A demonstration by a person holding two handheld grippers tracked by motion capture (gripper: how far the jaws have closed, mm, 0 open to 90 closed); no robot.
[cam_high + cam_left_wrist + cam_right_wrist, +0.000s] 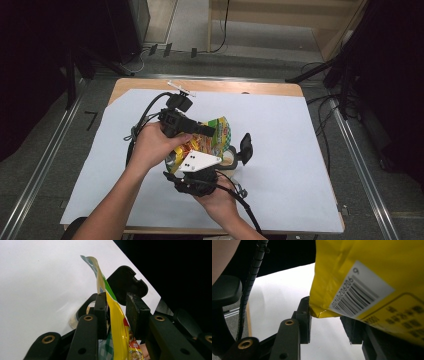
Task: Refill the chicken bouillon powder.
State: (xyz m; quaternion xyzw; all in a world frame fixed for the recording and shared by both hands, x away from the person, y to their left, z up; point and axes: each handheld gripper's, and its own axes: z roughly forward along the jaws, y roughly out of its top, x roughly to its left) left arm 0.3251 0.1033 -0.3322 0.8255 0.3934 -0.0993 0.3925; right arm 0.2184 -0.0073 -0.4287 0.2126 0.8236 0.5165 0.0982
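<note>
1. High view: both hands hold a crinkly yellow snack bag [212, 140] with red and green print above the middle of a white paper sheet [300, 165] covering a wooden table [280, 88]. The left gripper [212, 131] and right gripper [235, 157], which carries a grey three-cornered plate, meet at the bag. Dark floor, metal rails and cables surround the table.
2. Left gripper view: the glossy bag's flat sealed edge [113, 315] stands between spread jaws, lying against the left pad, clear of the right.
3. Right gripper view: the bag's yellow back [367, 270] bears a white barcode label [359, 287] with partly readable digits; one corner dips between parted jaws, and whether they pinch it I cannot tell.
</note>
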